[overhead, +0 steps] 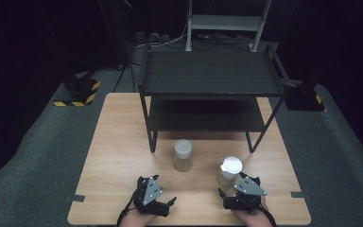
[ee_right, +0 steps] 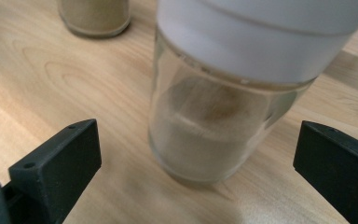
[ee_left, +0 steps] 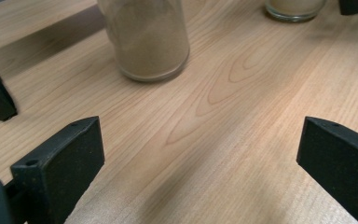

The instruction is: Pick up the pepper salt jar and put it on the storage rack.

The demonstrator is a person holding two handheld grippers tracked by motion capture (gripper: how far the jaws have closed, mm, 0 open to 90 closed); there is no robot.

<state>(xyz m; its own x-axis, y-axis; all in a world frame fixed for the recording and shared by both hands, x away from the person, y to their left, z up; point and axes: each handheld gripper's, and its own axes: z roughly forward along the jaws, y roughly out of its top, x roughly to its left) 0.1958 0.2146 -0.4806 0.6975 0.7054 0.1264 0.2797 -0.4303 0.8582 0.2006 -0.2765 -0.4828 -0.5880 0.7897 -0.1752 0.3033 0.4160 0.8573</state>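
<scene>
Your right gripper [overhead: 230,195] is wide open and holds nothing. The white-lid jar [overhead: 229,171] stands upright just ahead of it (closer than your left gripper [overhead: 160,201], also open).

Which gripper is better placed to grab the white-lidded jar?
Right. The right gripper, jaws open, sits just short of the white-lidded jar, which looms between its jaws. The left gripper faces the other jar.

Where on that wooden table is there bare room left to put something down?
The widest bare patch is the table left of the black shelf rack and the grey-lidded jar. A narrower strip lies between that jar and the white-lidded jar. The front edge is crowded: left tongs, and right tongs right by the white-lidded jar.
</scene>
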